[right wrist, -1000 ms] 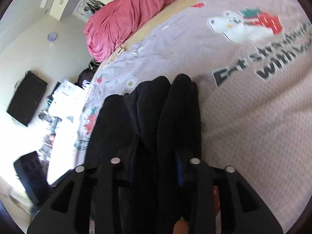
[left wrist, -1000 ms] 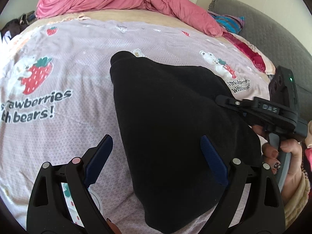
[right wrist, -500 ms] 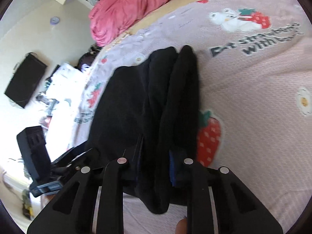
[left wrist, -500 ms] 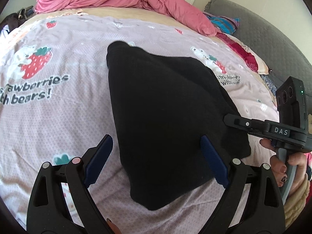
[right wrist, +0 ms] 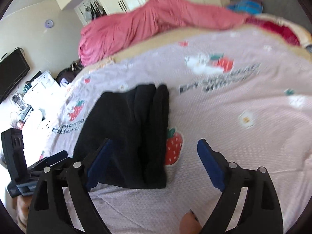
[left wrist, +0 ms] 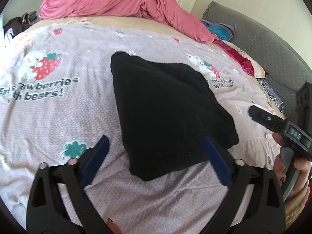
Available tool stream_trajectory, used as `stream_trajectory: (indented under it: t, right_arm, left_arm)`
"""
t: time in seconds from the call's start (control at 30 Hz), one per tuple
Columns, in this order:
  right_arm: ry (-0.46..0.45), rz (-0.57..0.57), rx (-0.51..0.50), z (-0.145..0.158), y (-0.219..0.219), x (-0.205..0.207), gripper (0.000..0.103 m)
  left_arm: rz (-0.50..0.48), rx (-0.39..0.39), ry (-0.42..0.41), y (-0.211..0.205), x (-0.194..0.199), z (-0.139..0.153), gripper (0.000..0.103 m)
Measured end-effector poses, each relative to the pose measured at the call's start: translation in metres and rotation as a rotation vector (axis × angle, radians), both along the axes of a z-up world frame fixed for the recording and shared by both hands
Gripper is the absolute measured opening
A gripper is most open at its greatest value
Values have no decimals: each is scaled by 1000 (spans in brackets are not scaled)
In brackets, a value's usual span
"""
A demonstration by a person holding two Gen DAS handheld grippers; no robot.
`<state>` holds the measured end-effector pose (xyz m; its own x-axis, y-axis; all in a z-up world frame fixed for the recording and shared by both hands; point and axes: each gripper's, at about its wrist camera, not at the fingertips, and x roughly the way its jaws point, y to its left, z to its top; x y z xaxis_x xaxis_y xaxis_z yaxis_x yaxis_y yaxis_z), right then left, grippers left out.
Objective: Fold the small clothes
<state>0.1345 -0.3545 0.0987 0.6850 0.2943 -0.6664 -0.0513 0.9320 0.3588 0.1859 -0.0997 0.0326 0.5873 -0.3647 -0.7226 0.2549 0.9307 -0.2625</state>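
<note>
Pink duvet (left wrist: 124,2) heaped on strawberry-print bedsheet (left wrist: 58,107); grey sofa (left wrist: 273,44) beside.

folded garment (left wrist: 167,113) on bedspread (left wrist: 58,117); duvet (left wrist: 117,0) behind (pillow (left wrist: 239,58) right)

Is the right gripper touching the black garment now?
Apart. In the right wrist view the right gripper stands wide open, having just released, and the black garment lies flat on the bedspread below, with neither blue pad pressing on it.

Black garment (left wrist: 165,107) on strawberry-print bed (left wrist: 58,117)
</note>
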Motion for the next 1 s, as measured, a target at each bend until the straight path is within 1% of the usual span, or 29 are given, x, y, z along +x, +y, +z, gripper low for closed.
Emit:
stream_trajectory:
  t: [0.03, 0.07, 0.17, 0.2, 0.23, 0.43, 0.57, 0.67, 0.87, 1.0]
  right_arm:
    - [-35, -9, -16, 6, 1, -9, 94]
    - [-59, -18, -28, 10, 2, -13, 96]
    - [-142, -33, -66, 21, 4, -40, 96]
    - [-163, -37, -73, 24, 6, -47, 99]
    - [-192, -41, -80, 27, 8, -59, 98]
    - [-279, -46, -114, 36, 22, -103, 99]
    - [-293, -38, -123, 33, 31, -124, 99]
    - [-282, -37, -137, 27, 39, -137, 99]
    - [-215, -25, -165, 2, 52, -149, 99]
    - [-177, -18, -173, -12, 60, -152, 99]
  left_arm:
    - [3, 2, -13, 1, -4, 4, 93]
    - [4, 2, -25, 2, -9, 8, 93]
    - [9, -2, -59, 5, -21, 17, 93]
    - [9, -1, -73, 7, -26, 20, 93]
    - [8, 3, -87, 7, -32, 23, 94]
    - [1, 3, -130, 12, -64, 30, 94]
    - [6, 18, -147, 17, -84, 29, 94]
    - [15, 27, -151, 20, -98, 24, 94]
    - [29, 32, -133, 27, -119, 4, 94]
    - [29, 40, -100, 28, -123, -9, 94]
